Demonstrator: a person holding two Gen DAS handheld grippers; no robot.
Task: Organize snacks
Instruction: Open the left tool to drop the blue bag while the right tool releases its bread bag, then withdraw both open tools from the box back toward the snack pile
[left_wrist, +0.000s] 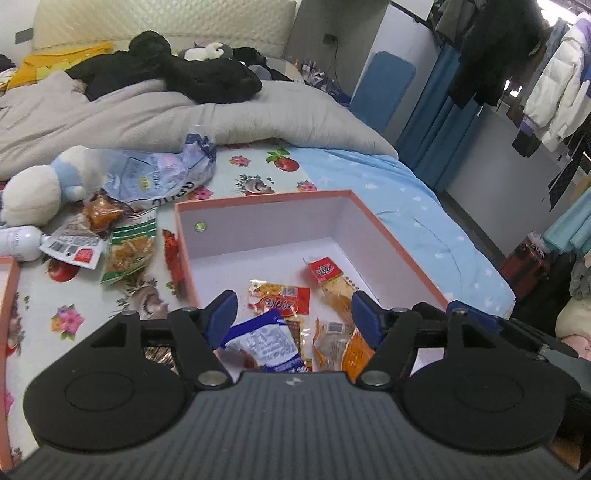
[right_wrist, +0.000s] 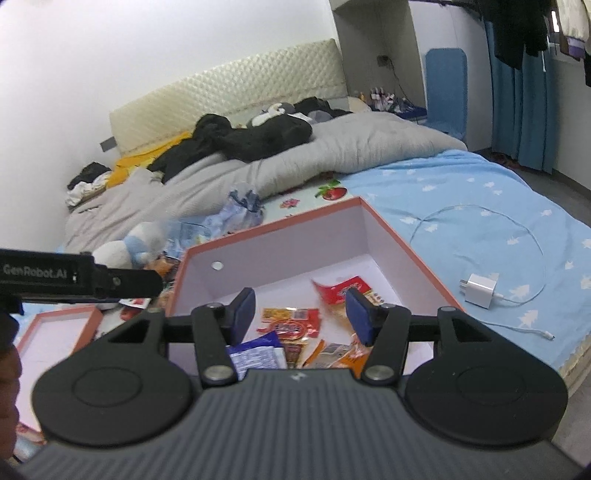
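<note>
Left wrist view: the left gripper (left_wrist: 293, 314) hangs at lower centre over the pink-rimmed box (left_wrist: 258, 201), jaws apart and empty. Inside the box lie a blue-white packet (left_wrist: 264, 341), a red packet (left_wrist: 280, 297) and an orange stick snack (left_wrist: 332, 284). More loose snacks (left_wrist: 125, 251) lie at middle left, beside a plush toy (left_wrist: 40, 188).

Right wrist view: the right gripper (right_wrist: 301, 314) sits at lower centre above the same box (right_wrist: 273, 223), jaws apart, holding nothing. A white charger (right_wrist: 480, 290) lies at right on the blue sheet (right_wrist: 461, 192).
</note>
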